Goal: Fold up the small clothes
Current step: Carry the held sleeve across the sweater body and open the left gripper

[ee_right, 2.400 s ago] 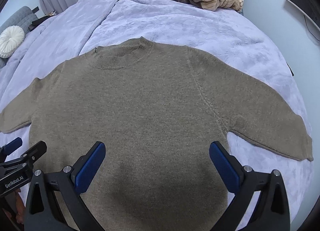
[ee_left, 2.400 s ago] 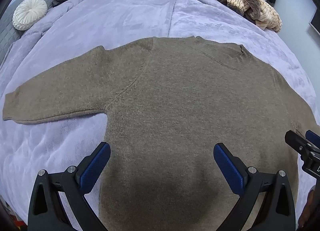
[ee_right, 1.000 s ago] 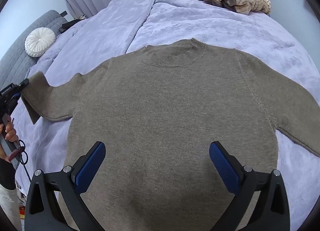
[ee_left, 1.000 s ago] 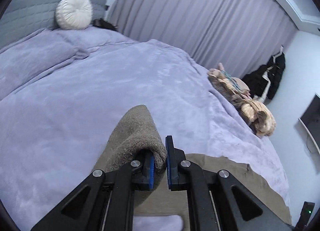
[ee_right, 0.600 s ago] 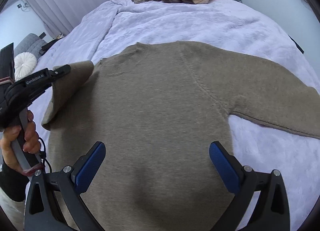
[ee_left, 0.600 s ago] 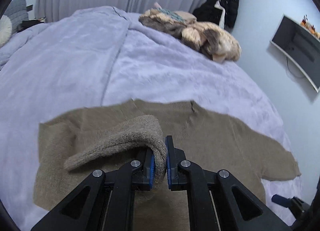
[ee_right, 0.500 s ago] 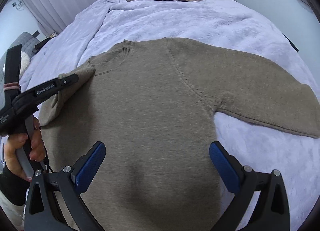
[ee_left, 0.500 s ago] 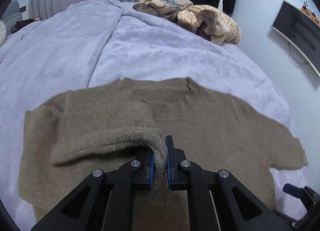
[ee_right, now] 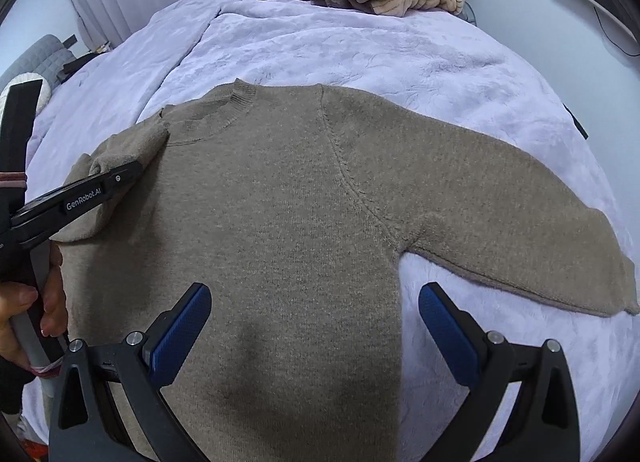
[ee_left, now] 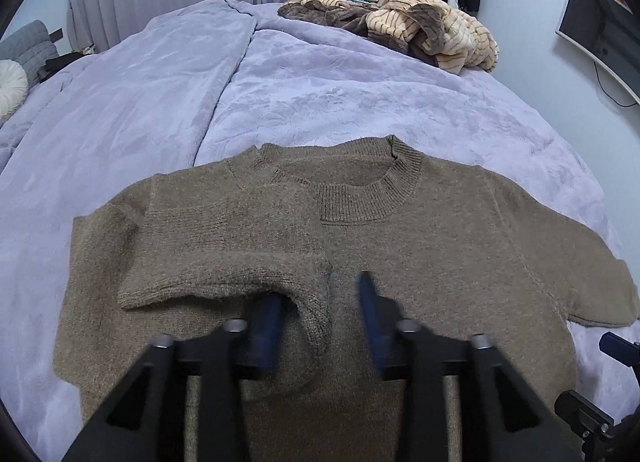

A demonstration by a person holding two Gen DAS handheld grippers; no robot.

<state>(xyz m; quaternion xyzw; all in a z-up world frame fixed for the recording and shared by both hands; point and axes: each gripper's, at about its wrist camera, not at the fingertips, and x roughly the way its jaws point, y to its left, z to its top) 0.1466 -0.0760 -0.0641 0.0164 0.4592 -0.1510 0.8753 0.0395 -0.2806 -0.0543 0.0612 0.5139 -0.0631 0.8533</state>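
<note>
Left gripper [ee_left: 322, 310] jaws opening, sleeve cuff [ee_left: 312, 318] between them, over sweater [ee_right: 280, 222] chest; right gripper [ee_right: 316, 326] wide open above hem.

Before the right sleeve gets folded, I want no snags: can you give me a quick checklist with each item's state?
1. Left sleeve folded across the sweater chest: ok.
2. Left gripper letting go: its fingers are opening, but the cuff is draped over one finger; not ok yet.
3. Right gripper open and empty: ok.
4. Right sleeve lying flat and spread out on the blanket: ok.
5. Neckline flat, uncovered: ok.
6. Hem straight: cannot tell, it is out of view.
</note>
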